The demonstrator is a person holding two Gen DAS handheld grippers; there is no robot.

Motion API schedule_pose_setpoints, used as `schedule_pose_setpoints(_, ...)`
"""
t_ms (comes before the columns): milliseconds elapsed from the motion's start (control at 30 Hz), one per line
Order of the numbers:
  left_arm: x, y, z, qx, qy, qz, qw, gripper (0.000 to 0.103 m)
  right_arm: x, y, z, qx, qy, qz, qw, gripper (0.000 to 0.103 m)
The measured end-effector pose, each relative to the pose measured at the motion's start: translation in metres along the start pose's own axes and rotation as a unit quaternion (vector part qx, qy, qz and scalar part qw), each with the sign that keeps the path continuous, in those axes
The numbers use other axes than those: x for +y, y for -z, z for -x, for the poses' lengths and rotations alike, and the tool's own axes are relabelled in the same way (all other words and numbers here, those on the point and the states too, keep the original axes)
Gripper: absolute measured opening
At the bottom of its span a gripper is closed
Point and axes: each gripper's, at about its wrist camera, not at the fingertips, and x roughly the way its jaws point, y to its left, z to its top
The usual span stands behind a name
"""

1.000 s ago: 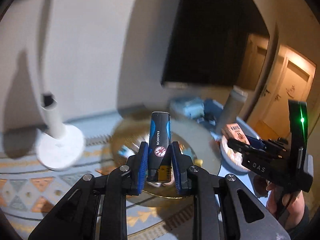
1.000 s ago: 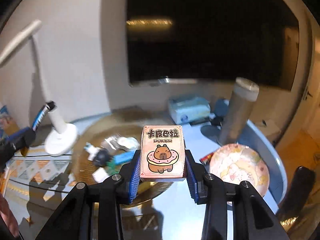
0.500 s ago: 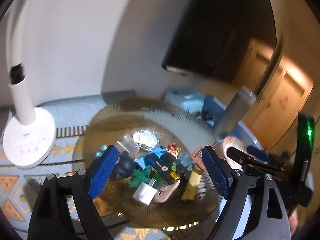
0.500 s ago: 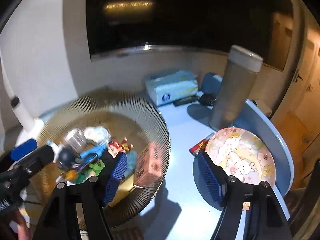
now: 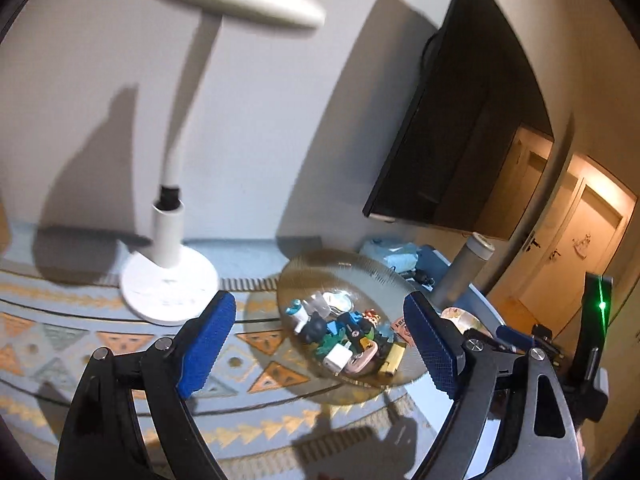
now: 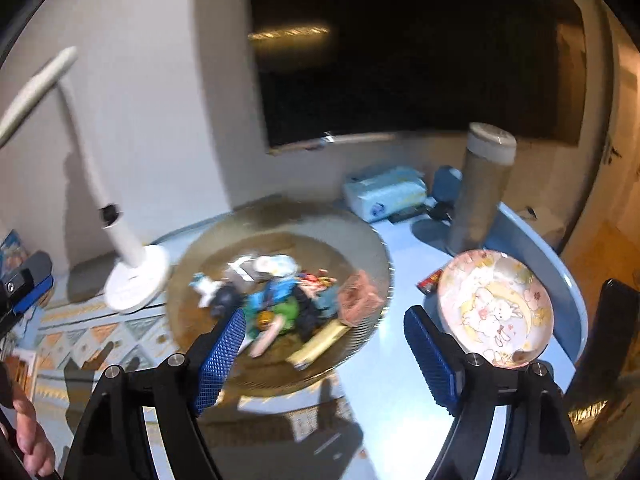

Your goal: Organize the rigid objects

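- The left gripper (image 5: 320,344) stood wide apart and empty. The right gripper (image 6: 324,356) had just been opening, with nothing between its jaws.
- The pink card box (image 6: 358,300) lay against the right inner wall of the gold bowl (image 6: 280,216): light, stiff, smooth, probably best pinched across its narrow sides.
- That bowl held a heap of small hard items, including a white charger (image 5: 338,358). The cartoon plate (image 6: 496,308) near the table's right edge looked bare.

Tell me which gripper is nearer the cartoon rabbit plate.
Right. The right gripper hangs open just beside the rabbit plate; the left gripper, also open, hangs beyond the gold bowl from it.
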Motion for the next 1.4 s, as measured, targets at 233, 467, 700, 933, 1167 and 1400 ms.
schedule_pose_setpoints(233, 0.003, 0.014, 0.062, -0.013, -0.076, -0.035, 0.9964, 0.085, 0.043, 0.013, 0.056, -0.037, -0.031, 0.028, 0.998, 0.089)
schedule_pose_setpoints(467, 0.007, 0.035, 0.105, -0.021, -0.095, -0.052, 0.9939, 0.085, 0.066, 0.044, 0.083, -0.039, -0.046, 0.029, 0.998, 0.089)
schedule_pose_setpoints(700, 0.02, 0.077, 0.121, -0.002, -0.118, -0.043, 0.992, 0.085, 0.078, 0.078, 0.089, -0.019, -0.079, 0.016, 0.997, 0.089)
schedule_pose_setpoints(933, 0.04, 0.108, 0.117, 0.018, -0.128, -0.018, 0.9915, 0.086, 0.097, 0.106, 0.076, 0.01, -0.088, 0.031, 0.996, 0.089)
schedule_pose_setpoints(1167, 0.059, 0.118, 0.095, 0.018, -0.126, -0.02, 0.9916, 0.086, 0.113, 0.114, 0.053, -0.007, -0.073, 0.063, 0.995, 0.089)
schedule_pose_setpoints(1400, 0.086, 0.126, 0.055, 0.052, -0.13, 0.001, 0.9901, 0.086, 0.126, 0.117, 0.009, 0.009, -0.096, 0.075, 0.993, 0.089)
